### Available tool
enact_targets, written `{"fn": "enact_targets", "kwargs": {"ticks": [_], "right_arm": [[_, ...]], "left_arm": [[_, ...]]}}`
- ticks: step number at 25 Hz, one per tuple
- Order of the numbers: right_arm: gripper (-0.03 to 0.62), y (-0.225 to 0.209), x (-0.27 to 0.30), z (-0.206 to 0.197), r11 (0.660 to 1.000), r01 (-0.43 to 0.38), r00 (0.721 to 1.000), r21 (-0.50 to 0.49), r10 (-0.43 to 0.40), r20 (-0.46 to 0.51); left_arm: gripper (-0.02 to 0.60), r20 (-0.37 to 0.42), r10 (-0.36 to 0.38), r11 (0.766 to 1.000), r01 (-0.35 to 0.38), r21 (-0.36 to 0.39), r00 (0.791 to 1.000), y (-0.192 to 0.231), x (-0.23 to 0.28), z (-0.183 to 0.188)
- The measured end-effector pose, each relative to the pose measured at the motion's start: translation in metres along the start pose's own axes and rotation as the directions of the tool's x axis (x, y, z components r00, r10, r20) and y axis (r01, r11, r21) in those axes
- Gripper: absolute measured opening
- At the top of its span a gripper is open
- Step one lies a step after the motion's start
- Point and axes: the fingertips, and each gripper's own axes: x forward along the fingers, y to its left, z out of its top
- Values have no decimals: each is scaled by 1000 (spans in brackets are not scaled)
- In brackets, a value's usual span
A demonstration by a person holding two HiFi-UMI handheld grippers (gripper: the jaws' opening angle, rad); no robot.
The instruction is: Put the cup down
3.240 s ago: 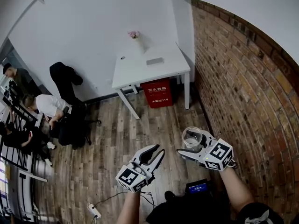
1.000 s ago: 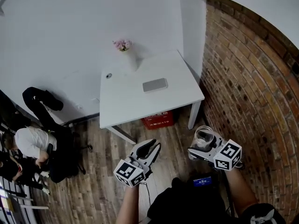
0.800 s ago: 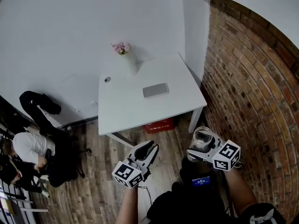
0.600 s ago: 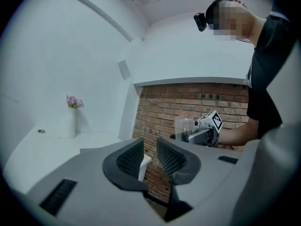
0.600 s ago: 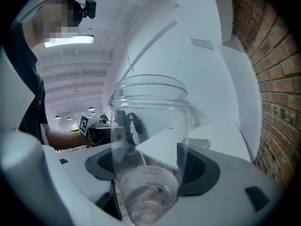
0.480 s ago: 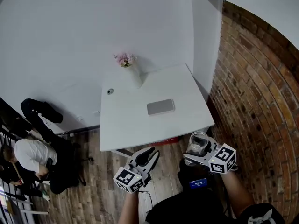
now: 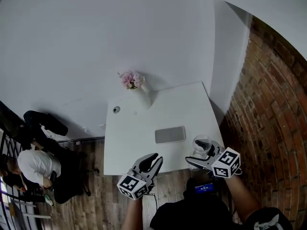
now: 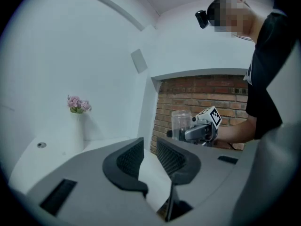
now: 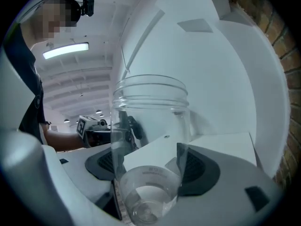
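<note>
We hold both forearms (image 7: 242,195) out ahead of us, side by side, by the front edge of the surface (image 7: 139,143). Our left gripper (image 7: 153,158) reaches that edge with its fingers (image 8: 128,160) a narrow gap apart and nothing between them. Our right gripper (image 7: 195,158), at the front right corner, has its fingers (image 9: 197,166) pressed on the upright clear cup (image 9: 150,126).

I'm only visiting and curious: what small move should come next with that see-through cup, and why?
Probably carry the clear plastic cup a little forward over the white table before lowering it. The right gripper is clamped on it, upright and off the surface, near the table's near edge; bare tabletop lies right of the flat grey rectangular pad.
</note>
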Motion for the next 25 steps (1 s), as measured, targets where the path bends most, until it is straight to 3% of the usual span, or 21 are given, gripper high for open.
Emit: {"fn": "enact_targets", "kwargs": {"ticks": [8,14,25], "right_arm": [[362,-33,33,8,997,-55,998,50,56,-11],[362,-39,51,9,996,-33,999,79,34,-8],[362,-33,72,14,996,73,997,52,-73,-7]], "left_arm": [[92,-2,33,998,-33,-50,999,39,21,-1],[92,-36,35,997,-37,-64,999,59,17,-14],[92,-19,-77,994,75,-78,997,73,21,-14]]}}
